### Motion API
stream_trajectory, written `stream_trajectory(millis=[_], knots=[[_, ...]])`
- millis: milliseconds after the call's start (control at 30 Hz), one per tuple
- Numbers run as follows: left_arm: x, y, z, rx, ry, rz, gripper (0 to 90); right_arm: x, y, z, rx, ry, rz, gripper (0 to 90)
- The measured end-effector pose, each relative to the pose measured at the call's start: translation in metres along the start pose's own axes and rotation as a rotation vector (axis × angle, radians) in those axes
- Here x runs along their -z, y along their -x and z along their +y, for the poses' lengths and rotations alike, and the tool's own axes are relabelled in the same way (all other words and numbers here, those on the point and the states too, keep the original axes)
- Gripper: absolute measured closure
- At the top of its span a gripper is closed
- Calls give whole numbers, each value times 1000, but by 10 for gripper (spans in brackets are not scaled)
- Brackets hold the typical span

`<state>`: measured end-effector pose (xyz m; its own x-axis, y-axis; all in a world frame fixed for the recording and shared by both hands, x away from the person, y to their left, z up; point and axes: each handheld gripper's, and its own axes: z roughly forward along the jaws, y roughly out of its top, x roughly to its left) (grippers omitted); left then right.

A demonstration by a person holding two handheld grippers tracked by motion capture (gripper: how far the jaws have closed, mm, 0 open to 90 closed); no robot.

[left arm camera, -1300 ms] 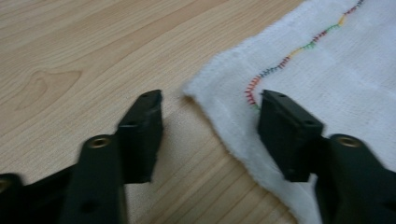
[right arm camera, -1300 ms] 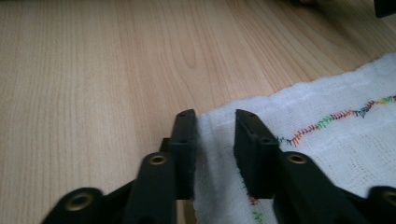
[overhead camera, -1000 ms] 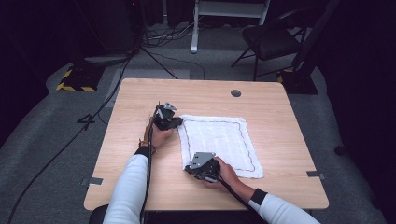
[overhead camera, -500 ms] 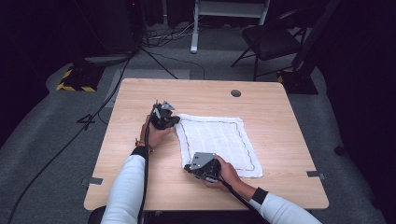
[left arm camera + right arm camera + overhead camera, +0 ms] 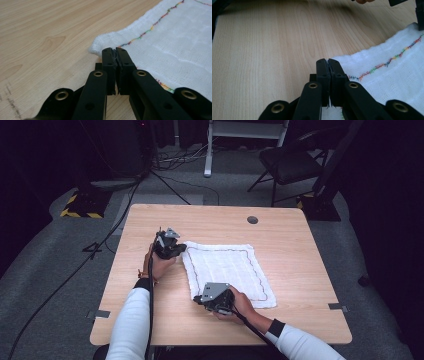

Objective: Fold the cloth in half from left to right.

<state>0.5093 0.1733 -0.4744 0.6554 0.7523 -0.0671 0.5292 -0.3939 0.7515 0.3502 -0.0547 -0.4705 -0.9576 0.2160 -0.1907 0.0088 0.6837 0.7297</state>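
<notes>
A white cloth (image 5: 225, 270) with a multicoloured stitched border lies flat in the middle of the wooden table (image 5: 300, 250). My left gripper (image 5: 181, 249) is at the cloth's far left corner. In the left gripper view the jaws (image 5: 115, 51) are shut on that corner of the cloth (image 5: 175, 37), with a thin fold of fabric pinched between the pads. My right gripper (image 5: 197, 299) is at the near left corner. Its jaws (image 5: 327, 61) are shut on the edge of the cloth (image 5: 392, 82) there. The other gripper (image 5: 419, 15) shows far off at the top right.
A round cable hole (image 5: 252, 219) is near the table's far edge. Beyond the table stand a dark chair (image 5: 290, 162), a white stand leg (image 5: 207, 150) and a yellow-black striped base (image 5: 80, 205), with cables across the floor. Bare wood surrounds the cloth on all sides.
My left gripper has shifted a little to the left and upward with the cloth's far corner in it. The right gripper has stayed in place.
</notes>
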Motion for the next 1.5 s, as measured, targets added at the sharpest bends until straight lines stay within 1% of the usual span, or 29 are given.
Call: stream_trajectory(millis=[33, 100, 133, 200, 233, 267, 300, 367, 400, 533, 600, 633, 700, 733, 800, 833, 867, 900, 933, 967, 1000, 1033, 1067, 1167, 1200, 1267, 1333, 1367, 1500], knots=[[2, 0, 1, -5, 12, 2, 866, 3, 0, 1, 0, 8, -5, 880], [4, 1, 2, -3, 15, 5, 867, 5, 1, 3, -6, 17, -8, 880], [7, 1, 3, -19, 16, 5, 867, 5, 1, 4, -11, 23, -7, 880], [9, 2, 4, -14, 24, 9, 867, 6, 1, 5, -9, 24, -6, 880], [15, 1, 4, -5, 39, 12, 867, 5, 1, 9, -10, 34, -6, 880], [15, 1, 4, -5, 39, 12, 867, 5, 1, 9, -10, 34, -6, 880], [21, 0, 4, -8, 50, 18, 867, 4, 1, 13, -9, 43, -5, 880], [24, 0, 5, -7, 55, 17, 867, 4, 0, 16, -1, 49, -4, 880], [28, 0, 7, -5, 78, 9, 868, 5, -1, 17, 5, 49, -7, 880], [27, 4, 13, -14, 98, 8, 868, 12, 0, 16, -4, 58, -17, 880], [23, 8, 18, -26, 98, 8, 868, 18, 2, 14, -12, 64, -29, 880], [19, 14, 24, -45, 97, 8, 868, 22, 3, 12, -20, 68, -34, 880], [18, 17, 26, -49, 93, 7, 868, 26, 4, 10, -23, 69, -37, 880], [13, 21, 32, -63, 96, 5, 868, 34, 7, 5, -37, 73, -48, 880], [9, 25, 37, -59, 100, -6, 868, 43, 9, 1, -58, 78, -58, 880], [9, 25, 37, -59, 100, -6, 868, 43, 9, 1, -58, 78, -58, 880], [3, 30, 43, -66, 99, -13, 868, 51, 11, -3, -72, 82, -71, 880], [3, 30, 43, -66, 99, -13, 868, 51, 11, -3, -72, 82, -71, 880], [-3, 37, 48, -80, 99, -21, 868, 58, 12, -8, -81, 80, -88, 880], [-3, 37, 48, -80, 99, -21, 868, 62, 13, -10, -84, 79, -93, 880], [-10, 44, 54, -91, 99, -30, 868, 66, 14, -12, -93, 82, -98, 880], [-10, 44, 54, -91, 99, -30, 868, 66, 14, -12, -93, 82, -98, 880], [-13, 47, 56, -102, 97, -32, 868, 70, 16, -14, -103, 87, -102, 880], [-22, 56, 63, -105, 105, -44, 868, 80, 19, -20, -116, 86, -119, 880], [-25, 59, 66, -105, 105, -45, 868, 85, 21, -25, -123, 84, -127, 880], [-32, 68, 72, -126, 102, -49, 868, 91, 23, -30, -136, 81, -135, 880], [-34, 71, 74, -129, 102, -51, 868, 97, 25, -35, -147, 82, -144, 880], [-39, 76, 78, -139, 101, -51, 868, 100, 26, -37, -155, 82, -149, 880], [-44, 83, 83, -144, 104, -53, 868, 111, 29, -47, -176, 80, -169, 880]])
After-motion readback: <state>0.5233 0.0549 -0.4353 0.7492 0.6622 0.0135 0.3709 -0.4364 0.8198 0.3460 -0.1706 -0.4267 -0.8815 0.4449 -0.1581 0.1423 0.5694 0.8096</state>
